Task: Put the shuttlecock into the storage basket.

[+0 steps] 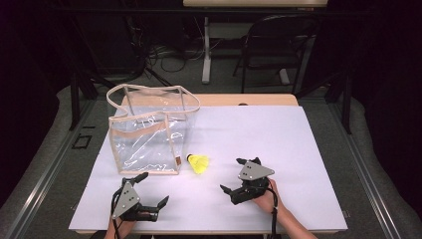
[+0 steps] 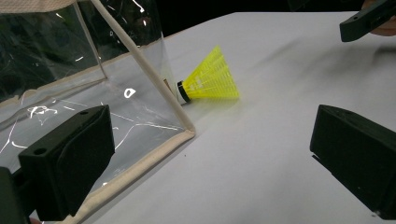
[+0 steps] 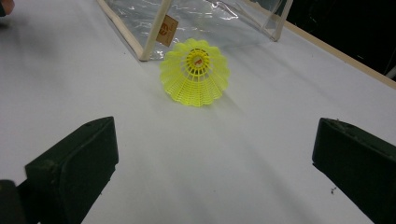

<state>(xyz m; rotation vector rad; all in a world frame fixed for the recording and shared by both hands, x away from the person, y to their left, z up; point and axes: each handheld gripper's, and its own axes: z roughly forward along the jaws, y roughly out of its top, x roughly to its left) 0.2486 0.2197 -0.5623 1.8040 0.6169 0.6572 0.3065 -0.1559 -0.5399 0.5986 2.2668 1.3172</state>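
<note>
One yellow shuttlecock (image 1: 199, 163) lies on its side on the white table (image 1: 278, 139), just off the clear bag (image 1: 147, 132) at the bag's 4 o'clock corner, cork end toward the bag; can't tell if they touch. One bag, cream trim, standing open, nothing visible inside. Two grippers, both resting low on the table: left gripper (image 1: 151, 188) at the shuttlecock's 7 o'clock, jaws wide apart, holding nothing. Right gripper (image 1: 234, 175) at its 4 o'clock, jaws also spread wide, holding nothing; the shuttlecock's open skirt faces it in the right gripper view.
</note>
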